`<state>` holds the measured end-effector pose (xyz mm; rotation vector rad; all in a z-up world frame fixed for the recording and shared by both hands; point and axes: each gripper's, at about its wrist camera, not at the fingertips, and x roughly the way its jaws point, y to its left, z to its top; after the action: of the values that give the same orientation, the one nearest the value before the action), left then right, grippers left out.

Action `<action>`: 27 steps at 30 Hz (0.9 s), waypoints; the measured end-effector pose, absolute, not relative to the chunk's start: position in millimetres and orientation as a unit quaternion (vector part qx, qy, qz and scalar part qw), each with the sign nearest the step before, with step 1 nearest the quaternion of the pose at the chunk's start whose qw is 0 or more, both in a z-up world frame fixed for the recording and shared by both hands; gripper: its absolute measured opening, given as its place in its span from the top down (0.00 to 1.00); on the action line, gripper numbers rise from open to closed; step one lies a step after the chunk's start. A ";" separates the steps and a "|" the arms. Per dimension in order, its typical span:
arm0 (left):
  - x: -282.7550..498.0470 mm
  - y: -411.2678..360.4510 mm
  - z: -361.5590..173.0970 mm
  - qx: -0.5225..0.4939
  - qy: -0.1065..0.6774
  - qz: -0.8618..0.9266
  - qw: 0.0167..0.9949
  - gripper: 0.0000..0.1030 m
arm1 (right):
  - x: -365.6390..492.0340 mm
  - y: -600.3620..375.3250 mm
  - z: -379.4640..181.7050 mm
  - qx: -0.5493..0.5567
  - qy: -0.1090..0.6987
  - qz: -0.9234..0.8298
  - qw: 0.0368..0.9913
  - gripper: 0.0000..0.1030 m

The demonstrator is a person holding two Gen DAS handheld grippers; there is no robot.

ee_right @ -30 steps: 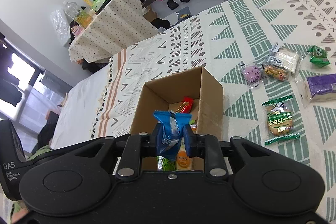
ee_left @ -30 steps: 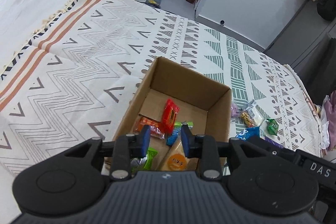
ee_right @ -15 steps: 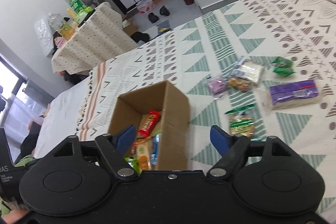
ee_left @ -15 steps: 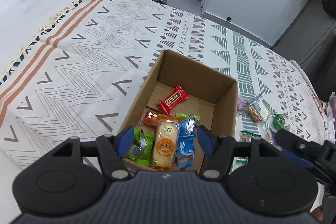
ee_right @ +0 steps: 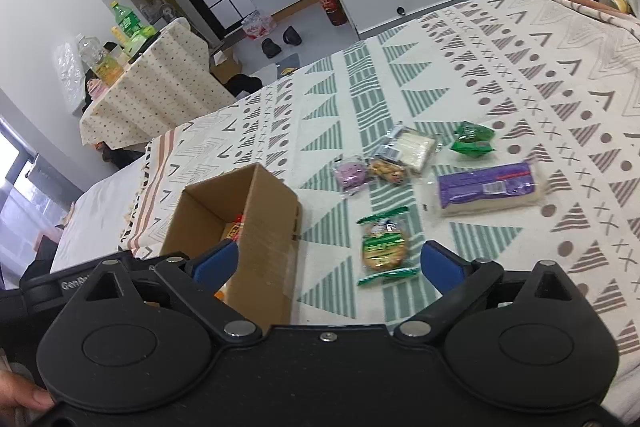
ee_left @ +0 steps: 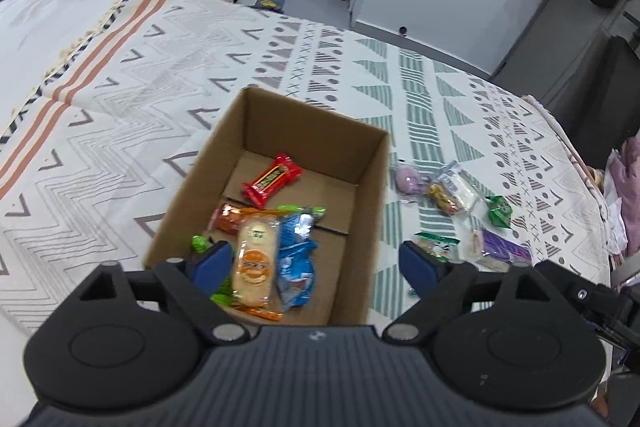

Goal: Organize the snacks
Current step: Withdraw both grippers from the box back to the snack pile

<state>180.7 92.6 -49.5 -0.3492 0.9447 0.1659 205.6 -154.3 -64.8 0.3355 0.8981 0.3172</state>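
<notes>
Both hand-held grippers (ee_left: 316, 265) (ee_right: 328, 263) gape empty near the cardboard box (ee_left: 372, 187).

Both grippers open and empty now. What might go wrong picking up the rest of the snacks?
The right gripper straddles the cardboard box wall; closing or swinging may shove the box. The purple snack and clear packet touch, so one pinch may drag both. The green-ended cracker pack lies flat, so fingers may slip.

The left wrist view looks steeply down from close above into the open brown cardboard box (ee_left: 280, 187) on the patterned bedspread (ee_left: 120, 131). The right wrist view sits lower and further right, facing across the bed. Both share the box (ee_right: 264, 227) and the green-wrapped round cracker (ee_right: 384, 247).
</notes>
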 end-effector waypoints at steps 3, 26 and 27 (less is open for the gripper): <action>181.9 80.4 -47.4 -0.160 0.449 0.066 0.877 0.02 | 205.0 -163.7 -66.1 0.162 0.427 0.148 0.877 0.03; 204.7 5.6 -49.0 -0.145 0.449 0.023 0.882 0.00 | 215.7 -240.9 -91.4 0.220 0.430 0.138 0.864 0.18; 206.6 2.4 -50.1 -0.142 0.451 0.018 0.881 0.00 | 217.0 -242.8 -93.4 0.223 0.431 0.138 0.863 0.21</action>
<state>206.6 2.4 -50.1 -0.2966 0.9398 0.0384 217.0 -242.8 -93.4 0.4666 0.9046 0.2898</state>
